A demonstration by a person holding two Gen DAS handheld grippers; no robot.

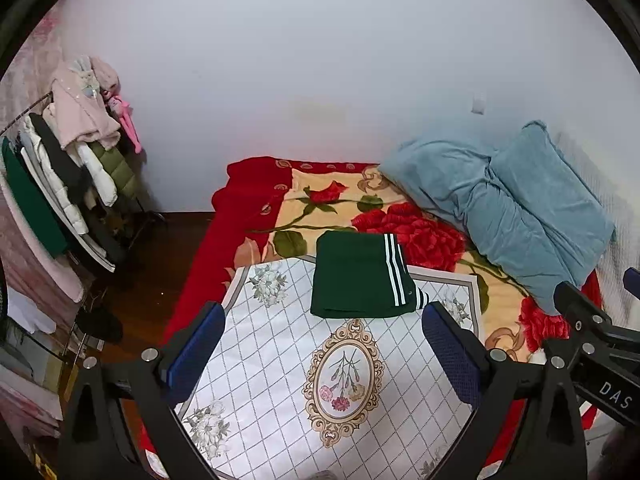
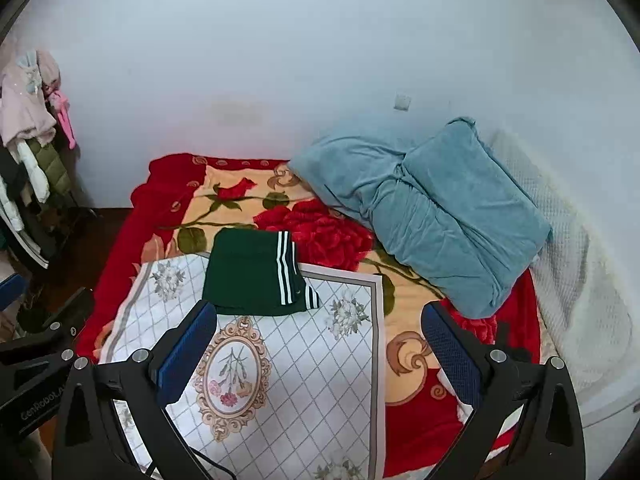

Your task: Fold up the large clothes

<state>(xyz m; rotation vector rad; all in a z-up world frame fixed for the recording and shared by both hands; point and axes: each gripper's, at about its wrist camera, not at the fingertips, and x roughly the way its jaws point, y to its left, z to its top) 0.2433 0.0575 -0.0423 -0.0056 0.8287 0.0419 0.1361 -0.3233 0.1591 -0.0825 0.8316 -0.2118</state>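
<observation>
A dark green garment with white side stripes (image 1: 362,276) (image 2: 252,274) lies folded into a neat rectangle at the far edge of a white patterned mat (image 1: 320,380) (image 2: 312,380) on the bed. My left gripper (image 1: 324,344) hangs open above the mat, short of the garment, its blue pads (image 1: 196,348) wide apart with nothing between them. My right gripper (image 2: 320,344) is open too, held above the mat's right side and the red blanket. In the left wrist view the right gripper's black body shows at the right edge.
A red and cream rose blanket (image 1: 320,200) (image 2: 420,360) covers the bed. Folded blue bedding (image 1: 512,204) (image 2: 432,208) lies at the far right against the white wall. A clothes rack with hanging coats (image 1: 72,168) (image 2: 28,148) stands at the left over dark wooden floor (image 1: 160,264).
</observation>
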